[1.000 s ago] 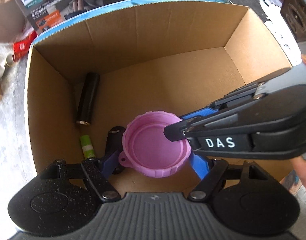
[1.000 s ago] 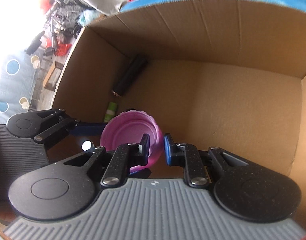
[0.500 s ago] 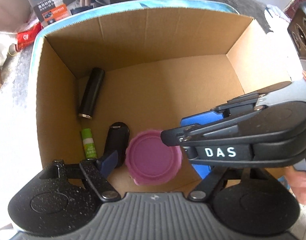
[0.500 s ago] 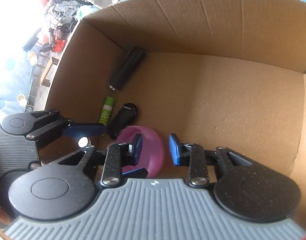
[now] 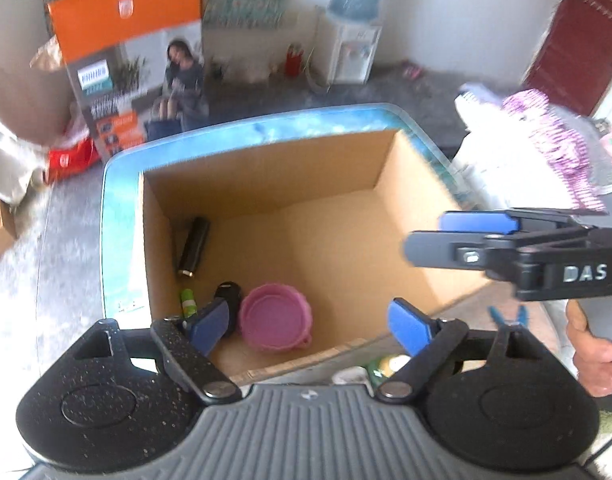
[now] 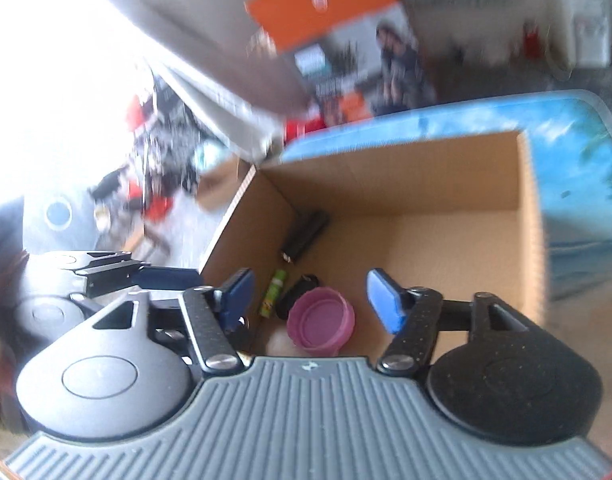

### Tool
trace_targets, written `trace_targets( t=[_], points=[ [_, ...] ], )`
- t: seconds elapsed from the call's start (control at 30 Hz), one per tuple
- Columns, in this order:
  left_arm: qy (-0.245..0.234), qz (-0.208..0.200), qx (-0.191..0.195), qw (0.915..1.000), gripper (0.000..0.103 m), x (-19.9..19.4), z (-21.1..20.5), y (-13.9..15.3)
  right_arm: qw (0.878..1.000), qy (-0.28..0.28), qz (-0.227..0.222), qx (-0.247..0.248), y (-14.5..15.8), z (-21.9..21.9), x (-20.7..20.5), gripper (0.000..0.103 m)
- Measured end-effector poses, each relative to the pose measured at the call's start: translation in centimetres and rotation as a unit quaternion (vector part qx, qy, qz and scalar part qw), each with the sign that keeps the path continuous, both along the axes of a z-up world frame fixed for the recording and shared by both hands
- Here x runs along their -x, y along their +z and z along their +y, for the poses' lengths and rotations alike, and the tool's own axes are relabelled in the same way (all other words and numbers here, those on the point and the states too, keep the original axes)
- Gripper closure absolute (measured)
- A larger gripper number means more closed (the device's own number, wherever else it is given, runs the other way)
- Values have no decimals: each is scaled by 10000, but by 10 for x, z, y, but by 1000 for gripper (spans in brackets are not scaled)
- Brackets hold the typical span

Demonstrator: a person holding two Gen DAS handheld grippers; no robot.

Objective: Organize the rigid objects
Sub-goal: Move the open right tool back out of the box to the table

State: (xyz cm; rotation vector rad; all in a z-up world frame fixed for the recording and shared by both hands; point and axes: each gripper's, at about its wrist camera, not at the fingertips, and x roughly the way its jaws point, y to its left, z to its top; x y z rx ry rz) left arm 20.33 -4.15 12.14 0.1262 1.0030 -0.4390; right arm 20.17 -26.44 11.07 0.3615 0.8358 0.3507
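An open cardboard box (image 5: pixel 406 240) (image 6: pixel 386 184) stands on a blue surface. On its floor near the front left lie a pink lid (image 5: pixel 276 322) (image 6: pixel 321 322), a black cylinder (image 5: pixel 194 246) (image 6: pixel 306 236), a green glue stick (image 5: pixel 188 302) (image 6: pixel 273 293) and a small black object (image 5: pixel 230 296) (image 6: pixel 298 294). My left gripper (image 5: pixel 310 326) is open and empty, high above the box. My right gripper (image 6: pixel 312 300) is open and empty above the lid; it also shows at the right of the left wrist view (image 5: pixel 478 236).
An orange and grey Philips carton (image 5: pixel 134 60) (image 6: pixel 346 44) stands behind the box. A water dispenser (image 5: pixel 354 32) is at the back. Blue-handled pliers (image 5: pixel 506 316) and small items (image 5: pixel 382 368) lie just in front of the box. White and purple bags (image 5: pixel 538 148) sit to the right.
The pink lid was released and now rests on the box floor. Both grippers have opened wide and risen well above the box, the right one moving to the right.
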Motion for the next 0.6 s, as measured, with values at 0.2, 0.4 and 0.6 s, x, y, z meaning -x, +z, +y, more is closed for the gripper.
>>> trace_targets(
  t=[0.2,0.4,0.6],
  points=[
    [-360,-125,760,9964,6,66,3,7,9951,-363,-744,543,29,-13,82,1],
    [-440,-42,1049,9935,7,121,5,-20,9930,-216,-451,1073,30,-6,125,1],
    [-200,1,1231,9922,6,153,14,-56,9728,-175,-656,2217,21,20,160,1]
  ],
)
